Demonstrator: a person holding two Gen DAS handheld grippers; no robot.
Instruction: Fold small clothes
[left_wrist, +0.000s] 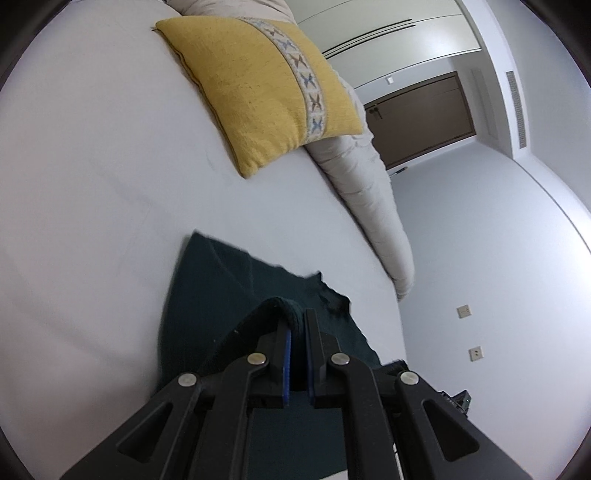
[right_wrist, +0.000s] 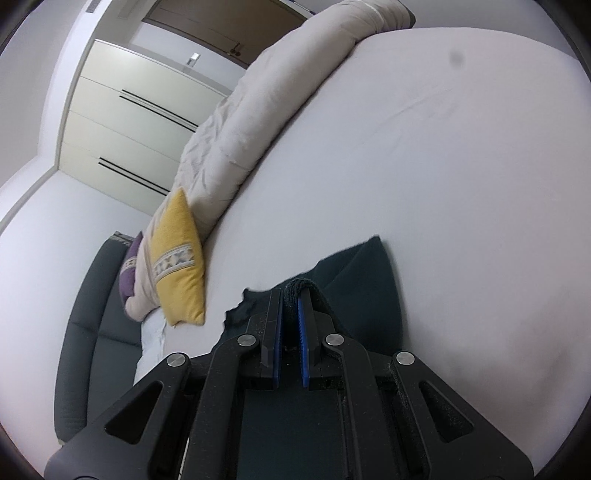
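A dark teal garment (left_wrist: 229, 280) lies on the white bed sheet (left_wrist: 92, 184). My left gripper (left_wrist: 297, 314) is shut on a thick hem of the garment, and the cloth drapes over its left finger. In the right wrist view the same garment (right_wrist: 365, 273) spreads ahead on the sheet (right_wrist: 443, 166). My right gripper (right_wrist: 291, 295) is shut on another folded hem of it. Both held edges are lifted a little off the bed. The part under the grippers is hidden.
A yellow cushion with a patterned band (left_wrist: 258, 92) lies further up the bed, against a rolled beige duvet (left_wrist: 369, 192) along the bed's edge. A dark sofa (right_wrist: 88, 314) with a purple cushion (right_wrist: 129, 269) stands beside the bed. Wardrobe doors (right_wrist: 125, 122) and a brown door (left_wrist: 421, 114) lie beyond.
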